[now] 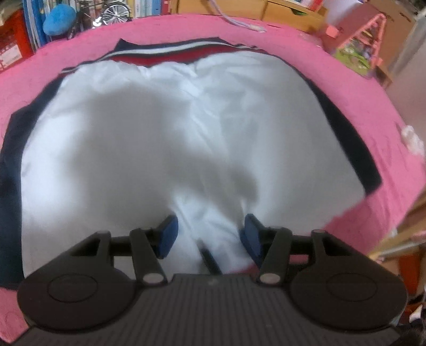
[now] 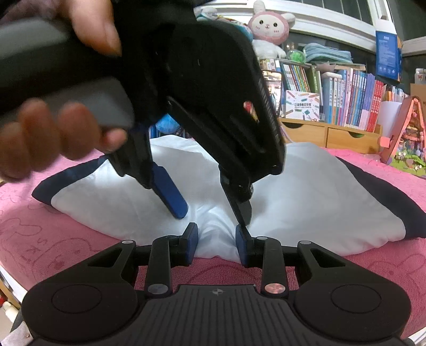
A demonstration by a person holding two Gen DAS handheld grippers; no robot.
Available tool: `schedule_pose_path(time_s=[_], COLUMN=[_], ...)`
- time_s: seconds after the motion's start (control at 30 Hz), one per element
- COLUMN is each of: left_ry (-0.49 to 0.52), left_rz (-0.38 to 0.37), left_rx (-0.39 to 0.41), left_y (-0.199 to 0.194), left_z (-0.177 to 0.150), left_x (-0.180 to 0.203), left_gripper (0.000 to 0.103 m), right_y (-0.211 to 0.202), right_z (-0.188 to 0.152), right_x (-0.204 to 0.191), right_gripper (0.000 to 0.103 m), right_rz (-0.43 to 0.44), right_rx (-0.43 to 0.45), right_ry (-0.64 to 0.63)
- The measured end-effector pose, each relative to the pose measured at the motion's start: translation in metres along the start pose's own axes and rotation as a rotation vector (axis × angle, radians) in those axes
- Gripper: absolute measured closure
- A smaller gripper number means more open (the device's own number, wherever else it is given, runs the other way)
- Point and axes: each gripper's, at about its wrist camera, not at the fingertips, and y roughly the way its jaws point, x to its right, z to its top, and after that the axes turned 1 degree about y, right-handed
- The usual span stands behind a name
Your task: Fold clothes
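A white garment (image 1: 170, 138) with navy side bands and a red, white and navy striped band at its far end lies spread on the pink cover (image 1: 346, 79). My left gripper (image 1: 210, 229) is open, its blue pads (image 1: 169, 234) either side of a raised white fold at the near edge. In the right wrist view the garment (image 2: 306, 191) lies ahead. My right gripper (image 2: 216, 241) is open around a bump of white cloth at the hem. The left gripper (image 2: 210, 210) stands just beyond it, fingers down on the cloth, held by a hand (image 2: 53, 133).
Bookshelves (image 2: 359, 101) with books and a pink plush rabbit (image 2: 269, 26) stand behind the bed. A wooden drawer unit (image 2: 332, 133) and a pink toy house (image 2: 410, 133) sit at the far right edge. A blue plush (image 1: 58, 20) lies at the far left.
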Motion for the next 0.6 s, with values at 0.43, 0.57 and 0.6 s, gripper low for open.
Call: schedule_pose_path(time_s=[0.43,0.57,0.6], left_ry=[-0.041,-0.108,-0.131], left_rz=[0.166,0.181,0.171], left_rx=[0.145,0.189,0.202], left_y=[0.055,0.071,0.071], left_z=[0.098,0.136,0.141], left_x=[-0.023,-0.040,-0.042], left_gripper=[0.050,0.047,0.046], right_y=[0.000,-0.002,-0.002], right_z=[0.000,-0.001,-0.001], right_x=[0.000,0.002,0.002], right_gripper=[0.071,0.071,0.071], right_rz=[0.004,0.015,0.017], right_rx=[0.005,0.009,0.011], right_ry=[0.004,0.000,-0.003])
